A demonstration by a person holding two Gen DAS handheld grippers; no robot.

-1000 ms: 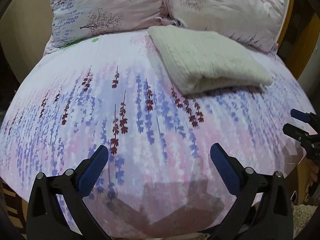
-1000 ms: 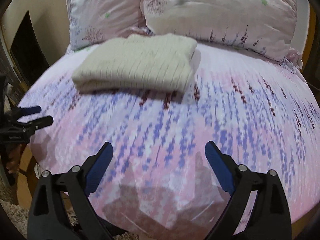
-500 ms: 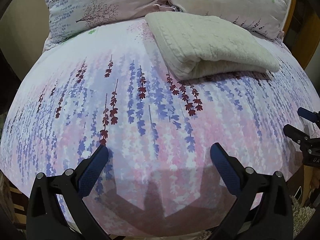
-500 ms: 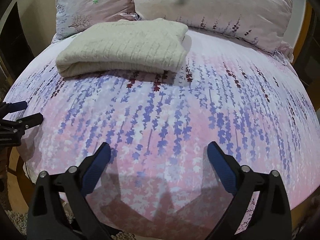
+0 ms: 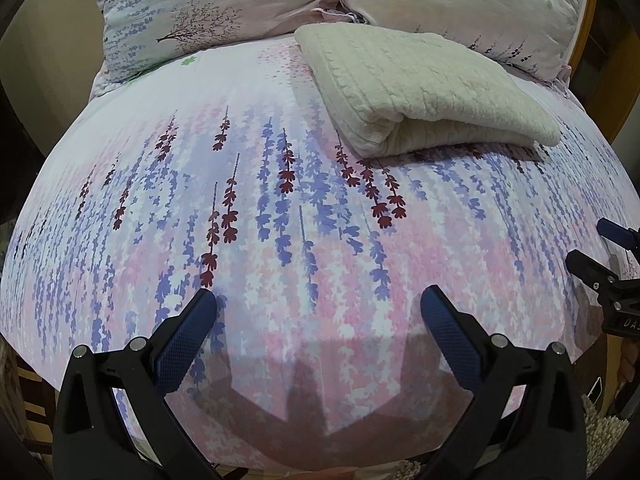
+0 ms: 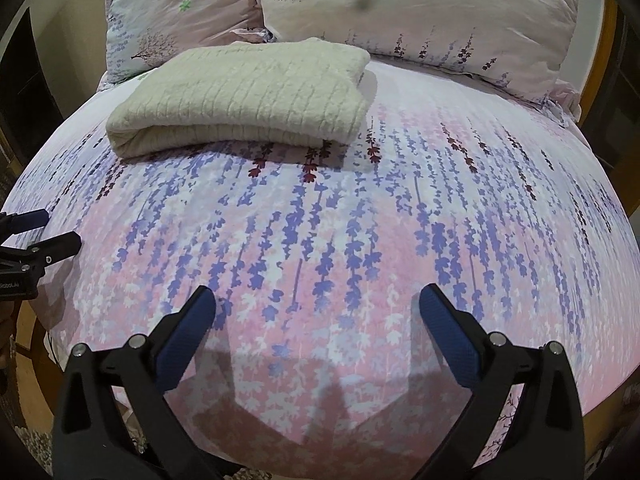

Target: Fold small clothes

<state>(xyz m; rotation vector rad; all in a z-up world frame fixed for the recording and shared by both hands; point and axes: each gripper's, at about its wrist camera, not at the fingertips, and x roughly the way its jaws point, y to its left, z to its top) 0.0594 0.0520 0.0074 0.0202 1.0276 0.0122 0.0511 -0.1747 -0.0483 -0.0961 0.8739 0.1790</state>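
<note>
One bed (image 5: 280,216) fills both views, its cover printed with hanging sprays of purple, pink and dark red flowers. Two pillows lean at the head edge: the left pillow (image 5: 208,16) and the right pillow (image 5: 460,4), both in pale pink fabric with small tree and flower prints, touching each other at the middle.

Just in front of the pillows lies a cream ribbed knit garment (image 5: 420,92), folded into a thick rectangle, with its rounded fold facing the foot edge. In the right wrist view the same garment (image 6: 248,100) sits toward the head-left part of the bed, its far edge close to the pillows.

Both tongs hang over the foot edge, well apart from the garment. The left tongs (image 5: 318,312) are spread wide with nothing between the blue pads, only the bedcover below. The right tongs (image 6: 316,308) are likewise wide apart and empty, the jaws just finishing their widening. Each tool shows at the side edge of the other's view, and both cast angular shadows on the cover near the foot edge.
</note>
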